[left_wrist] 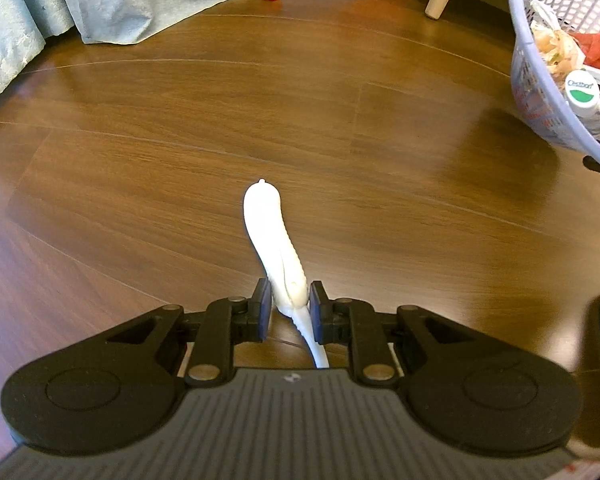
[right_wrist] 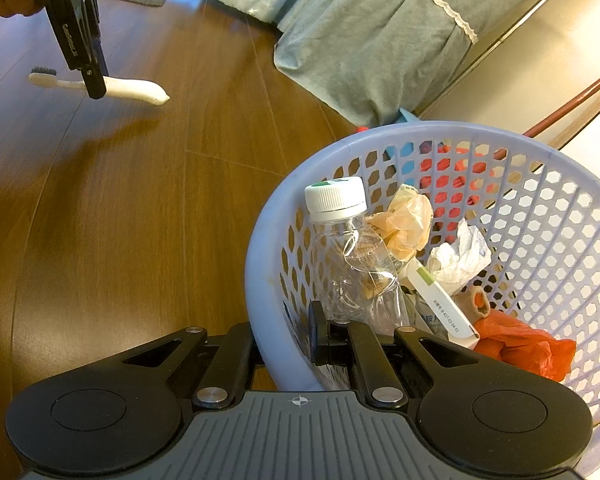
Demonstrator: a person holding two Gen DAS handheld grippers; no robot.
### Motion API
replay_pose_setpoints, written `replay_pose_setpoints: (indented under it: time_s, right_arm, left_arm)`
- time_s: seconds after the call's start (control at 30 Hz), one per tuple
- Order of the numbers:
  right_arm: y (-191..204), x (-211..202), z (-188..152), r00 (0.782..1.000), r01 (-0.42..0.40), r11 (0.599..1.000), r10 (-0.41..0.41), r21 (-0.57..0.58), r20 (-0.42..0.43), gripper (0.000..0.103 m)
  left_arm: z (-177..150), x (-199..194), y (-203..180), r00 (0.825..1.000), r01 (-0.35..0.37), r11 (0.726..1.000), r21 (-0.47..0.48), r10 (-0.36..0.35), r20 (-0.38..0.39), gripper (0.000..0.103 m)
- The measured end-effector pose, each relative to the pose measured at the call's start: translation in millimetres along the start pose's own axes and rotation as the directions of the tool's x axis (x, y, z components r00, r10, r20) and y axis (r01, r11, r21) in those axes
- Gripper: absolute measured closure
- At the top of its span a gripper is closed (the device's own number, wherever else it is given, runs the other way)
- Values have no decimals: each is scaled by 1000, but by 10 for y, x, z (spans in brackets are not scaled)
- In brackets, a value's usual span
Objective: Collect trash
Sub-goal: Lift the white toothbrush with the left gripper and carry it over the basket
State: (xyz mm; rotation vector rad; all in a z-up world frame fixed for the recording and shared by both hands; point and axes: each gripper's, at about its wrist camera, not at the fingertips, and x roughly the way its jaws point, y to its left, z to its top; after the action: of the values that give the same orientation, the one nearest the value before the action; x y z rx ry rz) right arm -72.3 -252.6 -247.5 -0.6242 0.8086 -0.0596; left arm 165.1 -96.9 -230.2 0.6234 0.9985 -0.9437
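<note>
The left gripper (left_wrist: 289, 304) clamps a white toothbrush (left_wrist: 274, 240) near its ribbed neck, holding it clear of the wooden floor (left_wrist: 180, 140); its dark bristles show only from the right wrist view. The right gripper (right_wrist: 288, 336) pinches the lavender basket's (right_wrist: 420, 130) rim, a clear bottle (right_wrist: 352, 256) and crumpled wrappers inside.

Two black teardrop arms with round embossed discs are being shown on the left hand-held gripper (left_wrist: 290, 308), silver rivets glinting at the joints. A grey ribbed housing with a small crosshair mark is being seen behind the right hand-held gripper (right_wrist: 288, 340).
</note>
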Motion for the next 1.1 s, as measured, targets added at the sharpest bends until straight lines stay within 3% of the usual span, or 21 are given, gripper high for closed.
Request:
replay_pose_setpoints:
  time_s: [0.77,1.1]
  right_arm:
    - [3,5,-3,1000,0,1000,0,0,-1,98]
    - [3,4,0,1000,1,1000,-1,1,-4,98]
  left_arm:
    - [300,-430,-260,995,51,998,49,-54,78,87]
    - [690,-905,-667,974,153,979,136,-172,145,87]
